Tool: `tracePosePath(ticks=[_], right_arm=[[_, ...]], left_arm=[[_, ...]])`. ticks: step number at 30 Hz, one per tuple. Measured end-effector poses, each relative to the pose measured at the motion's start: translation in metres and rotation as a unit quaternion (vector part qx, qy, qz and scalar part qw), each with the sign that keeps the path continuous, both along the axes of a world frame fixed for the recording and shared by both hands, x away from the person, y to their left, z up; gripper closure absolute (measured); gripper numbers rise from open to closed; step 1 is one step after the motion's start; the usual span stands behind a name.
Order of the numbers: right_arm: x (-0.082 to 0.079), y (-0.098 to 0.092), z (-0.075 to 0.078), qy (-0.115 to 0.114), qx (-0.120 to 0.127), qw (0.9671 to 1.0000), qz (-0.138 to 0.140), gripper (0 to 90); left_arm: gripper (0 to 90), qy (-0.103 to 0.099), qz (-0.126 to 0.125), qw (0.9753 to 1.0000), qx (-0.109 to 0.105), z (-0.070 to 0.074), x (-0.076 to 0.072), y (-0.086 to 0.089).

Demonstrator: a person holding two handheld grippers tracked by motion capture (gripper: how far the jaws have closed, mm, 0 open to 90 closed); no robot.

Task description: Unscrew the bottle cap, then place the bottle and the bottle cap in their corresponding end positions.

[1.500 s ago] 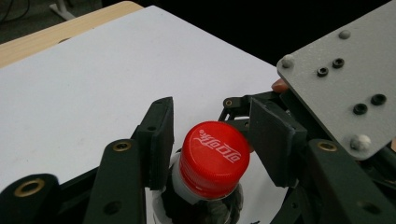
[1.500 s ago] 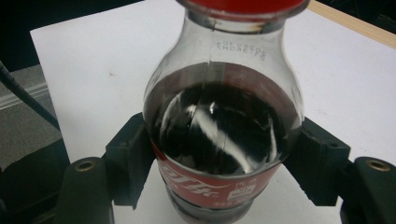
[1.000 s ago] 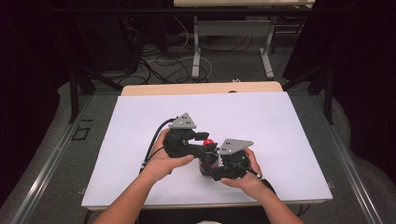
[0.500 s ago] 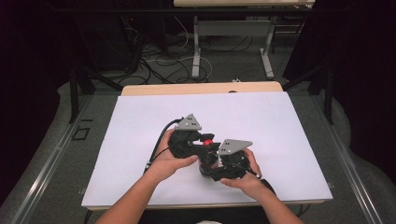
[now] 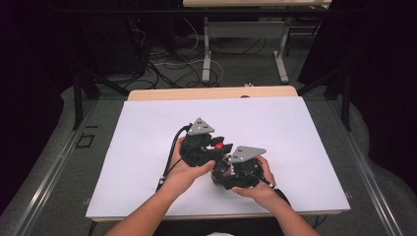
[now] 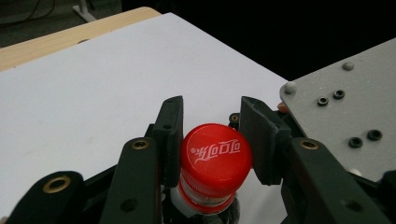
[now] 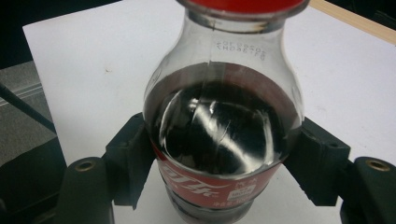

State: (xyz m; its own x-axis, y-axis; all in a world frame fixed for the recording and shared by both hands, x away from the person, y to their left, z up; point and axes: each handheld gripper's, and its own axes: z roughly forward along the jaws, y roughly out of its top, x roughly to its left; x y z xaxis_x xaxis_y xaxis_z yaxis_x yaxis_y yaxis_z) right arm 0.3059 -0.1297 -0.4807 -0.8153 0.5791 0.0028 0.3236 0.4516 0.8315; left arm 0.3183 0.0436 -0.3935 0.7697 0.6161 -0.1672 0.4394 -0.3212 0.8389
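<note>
**Unscrewing the cap: hold firm, twist level**

The right tongs pinch the clear plastic cola bottle above the white tabletop. The left tongs pinch its red screw cap; twist squarely, keeping the body from turning.

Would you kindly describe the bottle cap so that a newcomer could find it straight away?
On the white table, look between the person's two hands near the front edge. The cola bottle stands there, its red cap between the left gripper jaws, bearing white script.
</note>
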Motion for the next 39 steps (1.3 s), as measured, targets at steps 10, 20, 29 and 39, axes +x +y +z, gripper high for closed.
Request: tracePosePath(ticks=[10, 20, 29, 39], right_arm=[[0.002, -0.002, -0.001, 0.000, -0.002, 1.0000, -0.006, 29.8], [0.007, -0.010, -0.001, -0.002, 0.004, 0.9998, -0.021, 29.8], [0.012, -0.018, -0.002, -0.001, 0.007, 0.9994, -0.035, 29.8], [0.017, -0.025, 0.000, -0.006, 0.012, 0.9983, -0.056, 29.8]], left_arm=[[61.1, 0.006, 0.011, 0.9999, -0.001, 0.003, 0.004, 0.011], [61.1, 0.012, 0.050, 0.9986, -0.011, -0.001, 0.015, 0.035], [61.1, 0.016, 0.091, 0.9957, -0.007, -0.013, 0.022, 0.060], [61.1, 0.017, 0.124, 0.9919, -0.021, -0.027, 0.025, 0.086]])
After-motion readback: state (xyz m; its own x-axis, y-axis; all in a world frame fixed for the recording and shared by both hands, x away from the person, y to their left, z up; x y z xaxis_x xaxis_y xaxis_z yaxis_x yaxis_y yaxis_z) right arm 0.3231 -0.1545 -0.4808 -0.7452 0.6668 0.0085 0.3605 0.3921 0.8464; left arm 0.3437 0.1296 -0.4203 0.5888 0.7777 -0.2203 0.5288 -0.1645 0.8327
